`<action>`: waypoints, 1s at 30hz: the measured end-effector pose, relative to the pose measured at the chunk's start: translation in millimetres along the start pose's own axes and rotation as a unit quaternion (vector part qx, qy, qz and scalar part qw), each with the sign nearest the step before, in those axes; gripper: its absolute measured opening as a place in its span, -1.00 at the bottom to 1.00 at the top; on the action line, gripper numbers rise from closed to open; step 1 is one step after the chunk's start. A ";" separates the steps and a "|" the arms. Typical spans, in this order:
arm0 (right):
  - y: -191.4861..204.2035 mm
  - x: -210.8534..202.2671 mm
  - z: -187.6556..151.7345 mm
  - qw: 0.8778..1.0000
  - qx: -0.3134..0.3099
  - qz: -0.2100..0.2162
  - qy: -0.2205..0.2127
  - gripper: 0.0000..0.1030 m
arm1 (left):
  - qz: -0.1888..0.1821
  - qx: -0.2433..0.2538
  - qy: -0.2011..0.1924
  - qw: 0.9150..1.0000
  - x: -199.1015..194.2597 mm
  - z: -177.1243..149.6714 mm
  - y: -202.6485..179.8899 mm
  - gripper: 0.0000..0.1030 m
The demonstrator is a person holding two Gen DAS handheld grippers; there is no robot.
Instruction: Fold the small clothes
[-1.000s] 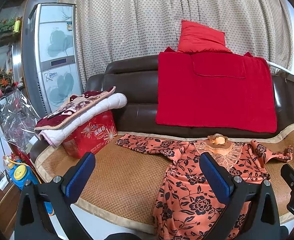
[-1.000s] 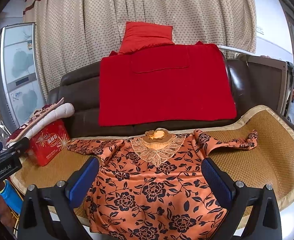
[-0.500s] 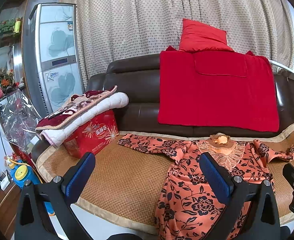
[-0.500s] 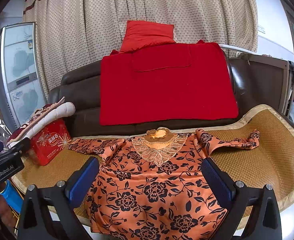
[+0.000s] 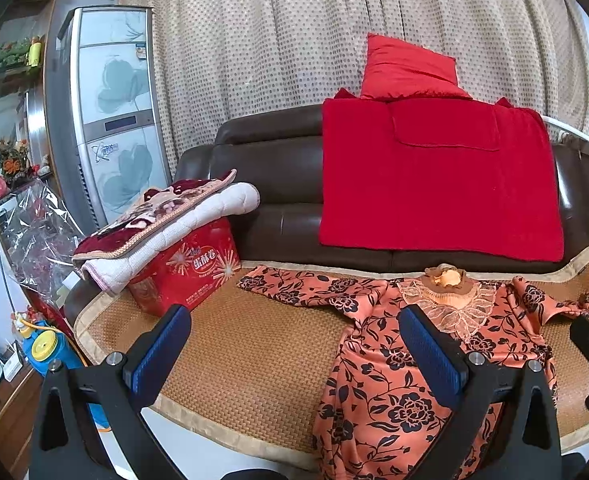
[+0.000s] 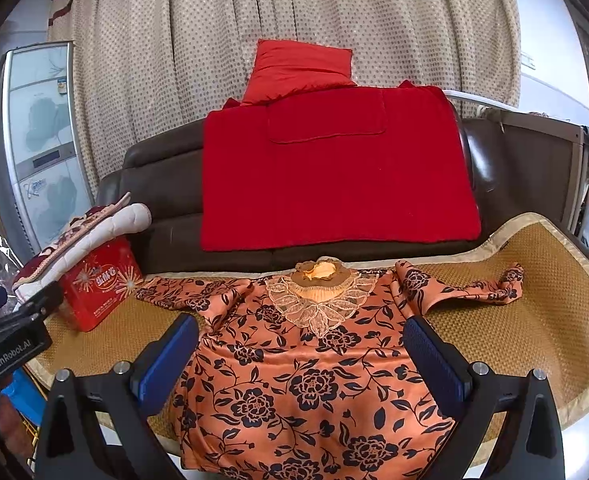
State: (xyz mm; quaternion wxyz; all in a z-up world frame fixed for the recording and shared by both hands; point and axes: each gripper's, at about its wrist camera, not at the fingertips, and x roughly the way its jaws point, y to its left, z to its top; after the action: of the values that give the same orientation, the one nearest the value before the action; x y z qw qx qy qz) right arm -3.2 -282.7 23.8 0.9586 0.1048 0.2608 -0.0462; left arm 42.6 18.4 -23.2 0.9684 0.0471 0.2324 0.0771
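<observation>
An orange blouse with black flowers (image 6: 306, 376) lies flat, front up, on the woven mat (image 6: 526, 320) over the sofa seat, sleeves spread to both sides, lace collar (image 6: 320, 304) toward the backrest. Its hem hangs over the front edge. It also shows in the left wrist view (image 5: 410, 364). My right gripper (image 6: 300, 352) is open and empty, hovering over the blouse body. My left gripper (image 5: 292, 344) is open and empty, above the mat (image 5: 246, 356) left of the blouse, its right finger (image 5: 426, 356) over the blouse edge.
A red gift box (image 5: 186, 272) with folded quilts (image 5: 162, 220) on top stands at the mat's left end. A red blanket (image 6: 334, 172) and red cushion (image 6: 300, 68) cover the brown sofa backrest (image 5: 270, 184). A tall cabinet (image 5: 110, 112) stands left.
Both grippers have drifted slightly forward and down toward the sofa; the blouse sits a little higher and nearer in both views. Nothing was grasped.
</observation>
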 end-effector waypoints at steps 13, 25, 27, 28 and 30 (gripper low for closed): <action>-12.9 27.2 7.7 1.000 0.015 0.010 0.000 1.00 | 0.008 0.017 0.011 1.000 22.8 2.4 -22.1 1.00; -47.5 48.2 0.0 0.999 0.045 -0.004 0.016 1.00 | -0.022 0.031 0.037 0.999 41.5 -0.2 -50.3 1.00; -60.8 58.7 -4.6 0.998 0.064 -0.001 0.025 1.00 | -0.078 0.028 0.089 0.993 68.0 -8.3 -63.9 1.00; -70.2 65.5 -7.9 0.997 0.076 0.000 0.031 1.00 | -0.094 0.027 0.109 0.989 77.4 -12.5 -69.7 1.00; -91.6 79.5 -15.1 0.994 0.102 -0.002 0.041 1.00 | -0.113 0.027 0.144 0.983 98.5 -22.8 -83.7 1.00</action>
State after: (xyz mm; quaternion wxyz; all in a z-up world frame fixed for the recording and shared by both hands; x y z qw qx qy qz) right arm 44.6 -371.2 -45.7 0.9313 0.2036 0.2938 -0.0698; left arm 129.6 -45.8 -97.7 0.9255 0.0355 0.3757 -0.0333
